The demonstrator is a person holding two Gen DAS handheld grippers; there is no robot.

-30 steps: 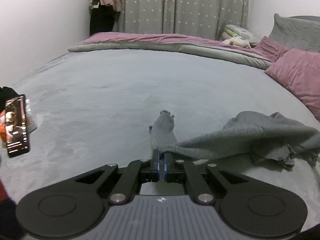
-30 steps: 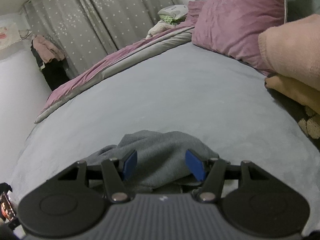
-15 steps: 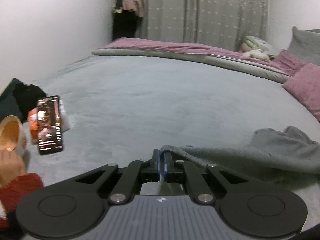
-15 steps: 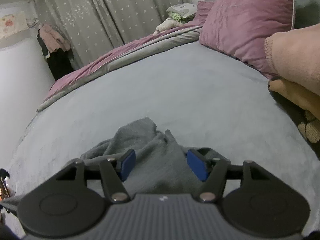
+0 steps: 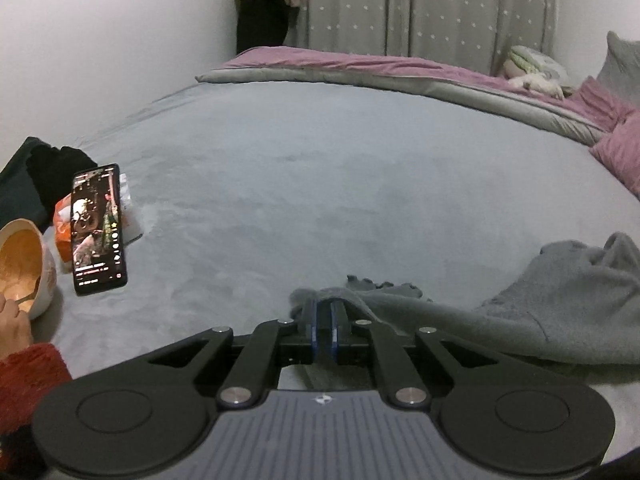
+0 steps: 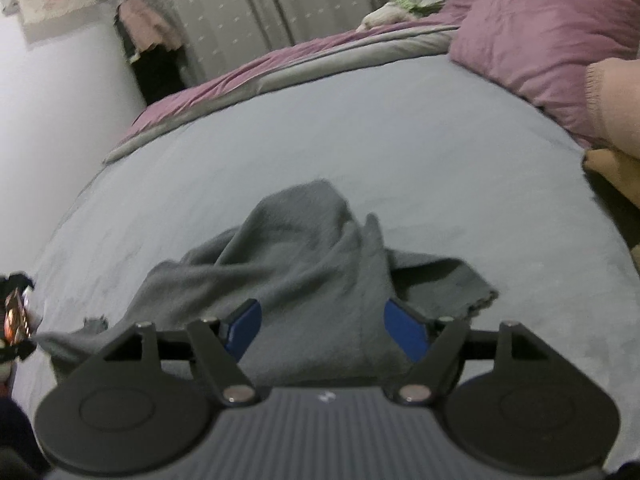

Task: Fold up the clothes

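The left gripper (image 5: 324, 320) has its jaws pinched together on a scalloped edge of the grey garment (image 5: 560, 304), low in the centre of the left wrist frame. From that pinch the cloth runs off to the right edge of the frame, rising into a crumpled heap at lower right. So its long axis lies roughly left to right across the grey bed (image 5: 320, 160), one end in the left jaws.

In the right wrist frame the right gripper (image 6: 324, 328) stands wide open, blue pads well apart and holding nothing. The garment (image 6: 288, 264) sits right between and just beyond them, bunched into a ridge that peaks toward the middle of the frame. A thin tail of it trails to the lower left edge — a scalloped hem shows at the right of the heap.

The heap is nearer the right gripper, and I judge any coming grasp there turns on that: cloth dead ahead, ridge pointing away from the jaws. The garment is crumpled, not flat or folded.

A phone (image 5: 98, 228) lies at the left of the left frame, well apart from the cloth.
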